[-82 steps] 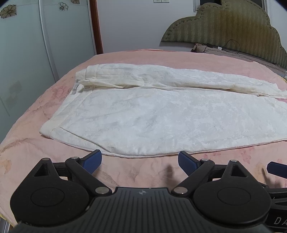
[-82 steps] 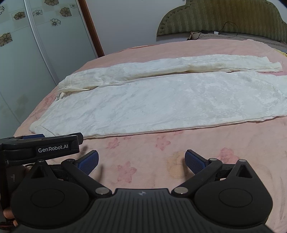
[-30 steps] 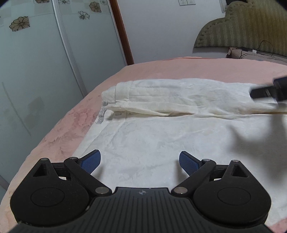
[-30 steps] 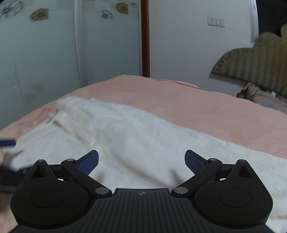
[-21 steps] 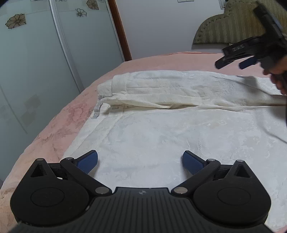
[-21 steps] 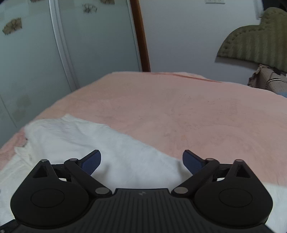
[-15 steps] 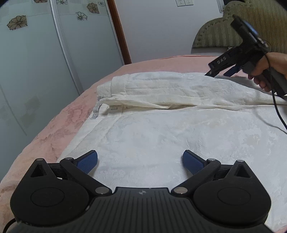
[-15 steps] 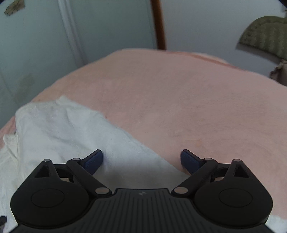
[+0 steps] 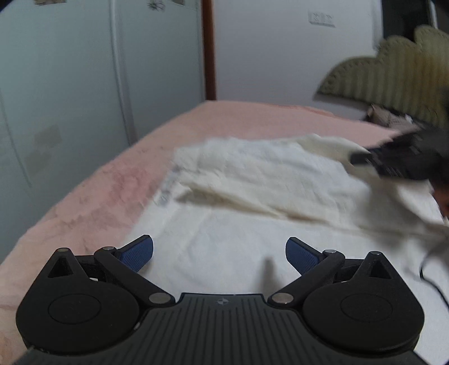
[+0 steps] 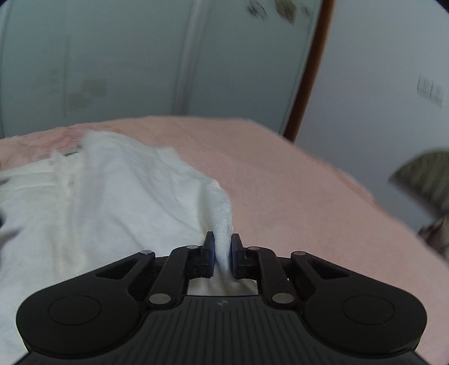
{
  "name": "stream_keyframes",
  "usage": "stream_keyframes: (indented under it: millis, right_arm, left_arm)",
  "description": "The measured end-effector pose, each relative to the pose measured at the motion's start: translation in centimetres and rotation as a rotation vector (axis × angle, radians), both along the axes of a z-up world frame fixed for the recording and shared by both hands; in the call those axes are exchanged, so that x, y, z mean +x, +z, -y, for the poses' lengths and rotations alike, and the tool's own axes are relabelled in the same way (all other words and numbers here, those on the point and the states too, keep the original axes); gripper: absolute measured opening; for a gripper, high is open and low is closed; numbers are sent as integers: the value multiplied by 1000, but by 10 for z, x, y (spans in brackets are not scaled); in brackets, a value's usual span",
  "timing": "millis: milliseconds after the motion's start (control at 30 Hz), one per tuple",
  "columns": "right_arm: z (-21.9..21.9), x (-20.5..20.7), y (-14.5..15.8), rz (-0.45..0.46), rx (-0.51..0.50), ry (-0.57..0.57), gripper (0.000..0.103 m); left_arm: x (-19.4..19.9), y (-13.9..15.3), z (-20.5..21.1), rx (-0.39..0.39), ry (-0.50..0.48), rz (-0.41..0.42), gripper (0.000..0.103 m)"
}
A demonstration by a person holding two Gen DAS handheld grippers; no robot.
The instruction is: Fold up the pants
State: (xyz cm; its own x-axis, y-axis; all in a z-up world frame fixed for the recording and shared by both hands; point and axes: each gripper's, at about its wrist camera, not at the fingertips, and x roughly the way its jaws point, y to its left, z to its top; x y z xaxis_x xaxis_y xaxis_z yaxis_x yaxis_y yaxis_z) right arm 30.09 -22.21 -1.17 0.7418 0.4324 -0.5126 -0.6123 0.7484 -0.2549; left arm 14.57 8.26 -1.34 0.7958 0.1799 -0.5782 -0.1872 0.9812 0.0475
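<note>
The right gripper sits at the lower centre of its own view with its 2 blue pads pressed together on a raised ridge of white cloth, the far edge of the pants. The cloth pinched there rises into a peak just above the pads and falls away to the left of the frame. In the left wrist view the same gripper shows as a dark, blurred shape at the right edge, on the upper fold of the cloth.

The left gripper holds its 2 blue pads wide apart, nothing between them, above the near flat part of the pants.

There is 1 pair of pants, white, spread across the centre of 1 pink bedspread. At the upper right stands 1 olive padded headboard, and at the upper left, pale sliding doors.

No writing can be read; the wall plate at the top right is too blurred.
</note>
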Motion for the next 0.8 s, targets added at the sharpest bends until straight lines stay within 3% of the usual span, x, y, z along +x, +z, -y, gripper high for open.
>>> stream_keyframes:
  millis: [133, 267, 433, 533, 633, 700, 733, 767, 800]
  right_arm:
    - [-7, -79, 9, 49, -39, 97, 10]
    - [-16, -138, -5, 10, -77, 169, 10]
    - [-21, -173, -21, -27, -72, 243, 10]
    - [-20, -175, -22, -41, -67, 248, 13]
    - [-11, -151, -13, -164, 74, 189, 23]
    - [0, -131, -7, -262, 230, 148, 39]
    - [5, -122, -6, -301, 298, 127, 58]
    - [8, -109, -6, -340, 376, 105, 65]
    - [10, -99, -7, -373, 428, 96, 65]
  left_arm:
    - [-7, 21, -18, -113, 37, 84, 101]
    - [-18, 32, -26, -229, 14, 130, 102]
    - [-21, 43, -31, -398, -40, 130, 102]
    - [-15, 47, -26, -395, -66, 120, 102]
    - [-13, 42, -18, -328, -28, 93, 102]
    - [-14, 38, -20, -330, -23, 81, 102]
    - [-17, 35, -23, -330, -11, 74, 102]
    - [-19, 33, -24, -329, 1, 68, 102]
    - [-20, 31, -26, -328, 10, 63, 102]
